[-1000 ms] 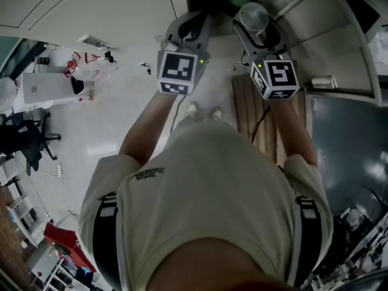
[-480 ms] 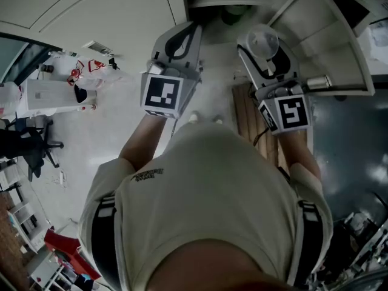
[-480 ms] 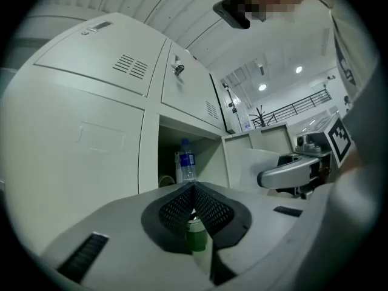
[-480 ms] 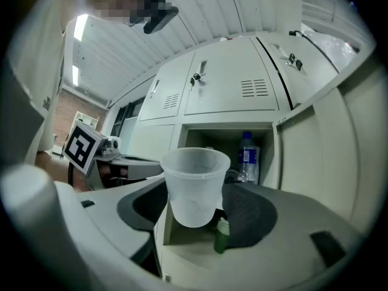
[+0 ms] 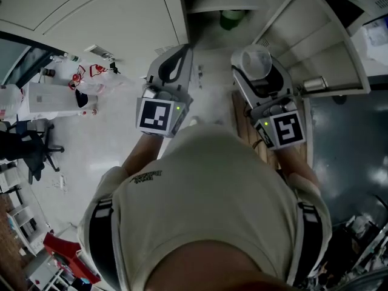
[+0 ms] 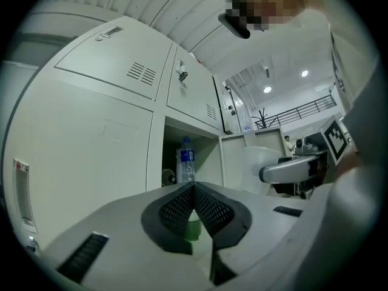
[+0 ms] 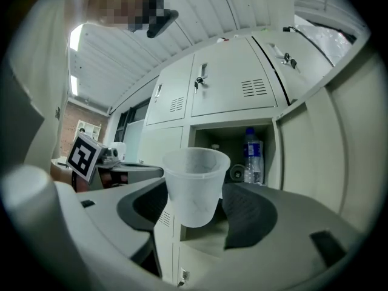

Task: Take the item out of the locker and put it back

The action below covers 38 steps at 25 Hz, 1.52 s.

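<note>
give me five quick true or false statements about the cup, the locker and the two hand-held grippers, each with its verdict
1. The right hand-held gripper holds a translucent cup upright. True.
2. The left hand-held gripper grips the water bottle. False: its jaws are together on nothing, and the water bottle stands inside the locker.
3. The locker's door is shut. False: the compartment with the water bottle stands open.
4. The cup is outside the locker. True.
5. The water bottle has a blue label. True.
</note>
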Motion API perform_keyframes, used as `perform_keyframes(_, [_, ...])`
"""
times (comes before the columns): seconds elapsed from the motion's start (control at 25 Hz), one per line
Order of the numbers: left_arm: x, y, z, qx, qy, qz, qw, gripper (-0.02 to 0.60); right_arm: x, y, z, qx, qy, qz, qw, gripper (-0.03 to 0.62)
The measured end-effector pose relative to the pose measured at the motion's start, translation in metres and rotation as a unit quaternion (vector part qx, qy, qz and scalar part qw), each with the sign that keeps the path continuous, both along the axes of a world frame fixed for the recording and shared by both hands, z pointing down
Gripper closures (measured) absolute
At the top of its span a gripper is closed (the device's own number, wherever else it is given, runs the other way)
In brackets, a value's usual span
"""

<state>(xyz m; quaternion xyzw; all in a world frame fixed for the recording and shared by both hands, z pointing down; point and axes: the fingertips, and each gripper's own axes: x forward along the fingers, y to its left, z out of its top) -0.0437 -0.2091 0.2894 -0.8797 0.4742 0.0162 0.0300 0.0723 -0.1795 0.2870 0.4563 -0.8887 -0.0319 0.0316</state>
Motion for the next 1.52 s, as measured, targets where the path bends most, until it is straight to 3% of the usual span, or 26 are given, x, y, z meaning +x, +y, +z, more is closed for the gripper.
perform_keyframes(0.24, [0.006,0.004,-0.001,0.009,-0.022,0.007,0.9997,0.568,-0.004,0.005,-0.003,0.003,-0.003,-0.009,1.000,0.308])
perform_keyframes(0.44, [0.008,0.009,-0.003,0.023,-0.021,0.011,0.9995,0.568,-0.003,0.008,-0.001,0.000,0.005,-0.006,1.000,0.309])
perform_keyframes(0.76, [0.024,0.015,0.008,0.027,-0.071,0.015,0.9970,0.568,0.001,0.009,0.007,-0.012,0.001,-0.005,1.000,0.309])
perform_keyframes(1.52, [0.026,0.009,0.028,-0.020,-0.047,0.015,0.9986,0.568,0.005,0.009,0.022,-0.029,0.004,0.000,1.000,0.309])
